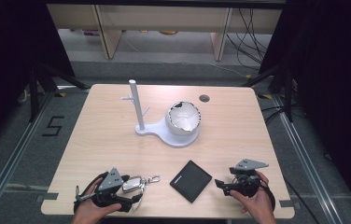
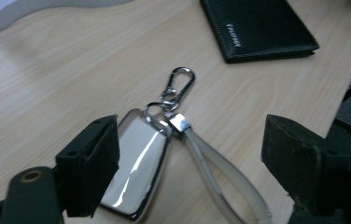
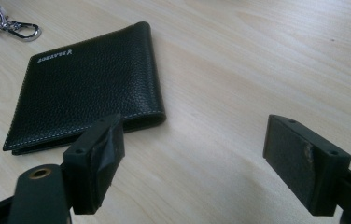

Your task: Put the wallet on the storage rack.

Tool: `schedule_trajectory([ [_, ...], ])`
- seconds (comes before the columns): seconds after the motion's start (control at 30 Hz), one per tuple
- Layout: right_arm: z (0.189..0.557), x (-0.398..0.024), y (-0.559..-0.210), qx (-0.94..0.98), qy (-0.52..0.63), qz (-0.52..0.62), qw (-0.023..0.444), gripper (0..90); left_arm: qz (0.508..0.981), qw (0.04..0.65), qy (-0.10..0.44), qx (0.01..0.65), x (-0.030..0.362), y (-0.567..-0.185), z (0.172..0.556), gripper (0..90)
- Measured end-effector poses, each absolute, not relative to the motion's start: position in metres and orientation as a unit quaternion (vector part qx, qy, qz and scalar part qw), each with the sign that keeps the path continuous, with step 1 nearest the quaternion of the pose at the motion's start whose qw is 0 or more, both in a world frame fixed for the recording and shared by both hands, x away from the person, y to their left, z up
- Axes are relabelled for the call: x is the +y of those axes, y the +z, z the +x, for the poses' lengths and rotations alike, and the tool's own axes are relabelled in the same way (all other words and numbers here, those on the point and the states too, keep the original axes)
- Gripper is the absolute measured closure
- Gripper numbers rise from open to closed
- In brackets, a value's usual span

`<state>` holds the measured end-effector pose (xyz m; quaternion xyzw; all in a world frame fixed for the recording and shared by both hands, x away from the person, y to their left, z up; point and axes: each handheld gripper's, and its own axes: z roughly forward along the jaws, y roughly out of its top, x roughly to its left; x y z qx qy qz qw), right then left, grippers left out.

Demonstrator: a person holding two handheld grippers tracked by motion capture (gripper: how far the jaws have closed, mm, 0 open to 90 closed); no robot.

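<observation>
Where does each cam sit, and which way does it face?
High view: above the person's table edge, facing forward and down; both hands, left gripper and right gripper show.
Left gripper view: between open jaws, at key fob.
Right gripper view: between open jaws, toward wallet.
All share the wallet.

Key fob (image 2: 138,175) mirror-glossy metal; wallet (image 3: 87,88) matt, grained black leather; table (image 3: 257,60) smooth pale wood.

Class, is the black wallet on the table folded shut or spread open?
Folded shut: the wallet lies flat, its rounded fold and stacked stitched edges visible.
</observation>
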<state>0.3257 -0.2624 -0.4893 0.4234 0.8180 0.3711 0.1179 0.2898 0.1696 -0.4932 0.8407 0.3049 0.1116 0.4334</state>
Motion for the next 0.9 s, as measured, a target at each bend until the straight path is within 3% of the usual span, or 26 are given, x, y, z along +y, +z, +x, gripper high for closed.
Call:
schedule_trajectory([
  [0.23,0.325,-0.259,-0.487,0.813,0.379,0.43,0.107,24.5,0.85,0.434,0.099,0.282,0.148,-0.494,0.285,30.3],
  [0.37,0.326,-0.258,-0.484,0.812,0.382,0.429,0.104,25.8,0.854,0.444,0.105,0.253,0.135,-0.493,0.283,45.7],
  [0.7,0.344,-0.246,-0.479,0.817,0.403,0.403,0.088,28.7,0.869,0.439,0.089,0.208,0.092,-0.497,0.286,73.9],
  [0.9,0.352,-0.238,-0.479,0.82,0.399,0.403,0.07,29.7,0.877,0.434,0.081,0.191,0.074,-0.498,0.29,81.1],
])
